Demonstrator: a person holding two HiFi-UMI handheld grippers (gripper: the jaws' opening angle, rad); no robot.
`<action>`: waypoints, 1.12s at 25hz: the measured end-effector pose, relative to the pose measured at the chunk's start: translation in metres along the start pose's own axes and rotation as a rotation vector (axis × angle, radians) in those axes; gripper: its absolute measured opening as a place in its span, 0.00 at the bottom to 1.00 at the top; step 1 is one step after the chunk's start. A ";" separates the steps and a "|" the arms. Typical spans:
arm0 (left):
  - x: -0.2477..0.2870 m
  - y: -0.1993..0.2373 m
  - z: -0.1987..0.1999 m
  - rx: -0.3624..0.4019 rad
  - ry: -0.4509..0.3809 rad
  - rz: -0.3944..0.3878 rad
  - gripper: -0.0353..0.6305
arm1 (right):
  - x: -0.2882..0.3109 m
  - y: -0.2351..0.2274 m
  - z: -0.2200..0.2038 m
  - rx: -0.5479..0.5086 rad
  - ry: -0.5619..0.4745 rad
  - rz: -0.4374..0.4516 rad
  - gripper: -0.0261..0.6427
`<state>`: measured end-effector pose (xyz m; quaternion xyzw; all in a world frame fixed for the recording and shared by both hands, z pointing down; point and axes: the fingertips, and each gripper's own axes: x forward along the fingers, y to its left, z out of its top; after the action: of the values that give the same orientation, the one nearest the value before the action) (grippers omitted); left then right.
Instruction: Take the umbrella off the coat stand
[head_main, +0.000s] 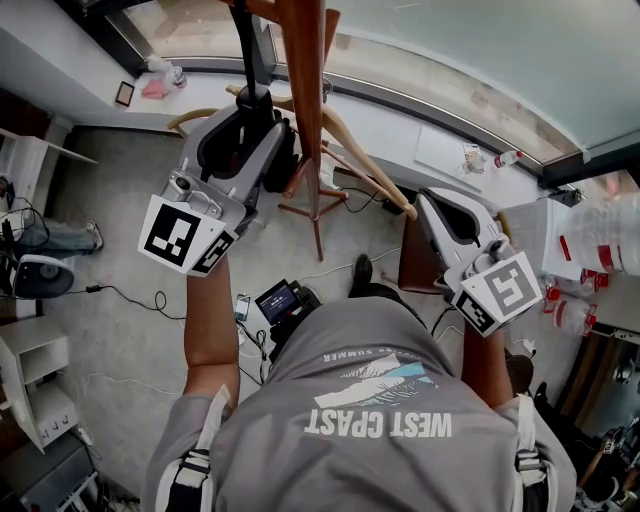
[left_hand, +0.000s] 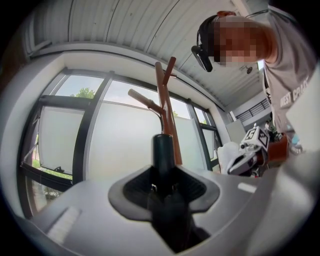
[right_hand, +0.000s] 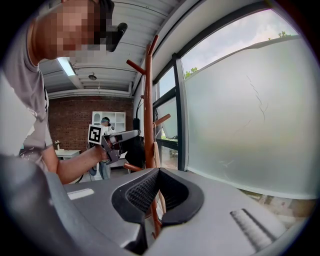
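Note:
A brown wooden coat stand (head_main: 308, 100) rises in front of me, seen from above in the head view. A black umbrella (head_main: 281, 150) hangs close against its pole. My left gripper (head_main: 255, 115) reaches up beside the pole. In the left gripper view its jaws (left_hand: 164, 185) are shut on the umbrella's (left_hand: 163, 150) black round end, with the stand (left_hand: 169, 110) just behind. My right gripper (head_main: 432, 200) hangs to the right of the stand, apart from it. In the right gripper view it (right_hand: 159, 192) is shut on nothing, and the stand (right_hand: 148, 115) shows beyond its jaws.
A pale curved wooden piece (head_main: 365, 160) slants out from the stand toward my right gripper. A frosted window (right_hand: 240, 120) and its sill (head_main: 440, 150) lie right behind the stand. Cables and a small device (head_main: 285, 300) lie on the floor, white shelves (head_main: 30, 390) to the left.

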<state>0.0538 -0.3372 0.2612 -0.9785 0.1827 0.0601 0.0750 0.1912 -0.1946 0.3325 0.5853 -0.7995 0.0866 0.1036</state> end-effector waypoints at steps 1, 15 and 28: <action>-0.001 0.001 0.005 0.008 -0.006 0.005 0.26 | 0.000 0.001 0.001 -0.001 -0.001 0.002 0.04; -0.032 0.025 0.058 0.077 -0.070 0.131 0.26 | -0.008 0.013 0.005 -0.009 -0.022 0.029 0.04; -0.082 0.043 0.101 0.149 -0.097 0.236 0.26 | -0.009 0.037 0.019 -0.024 -0.054 0.073 0.04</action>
<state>-0.0472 -0.3315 0.1689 -0.9379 0.2965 0.1021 0.1485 0.1578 -0.1799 0.3112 0.5565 -0.8239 0.0648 0.0858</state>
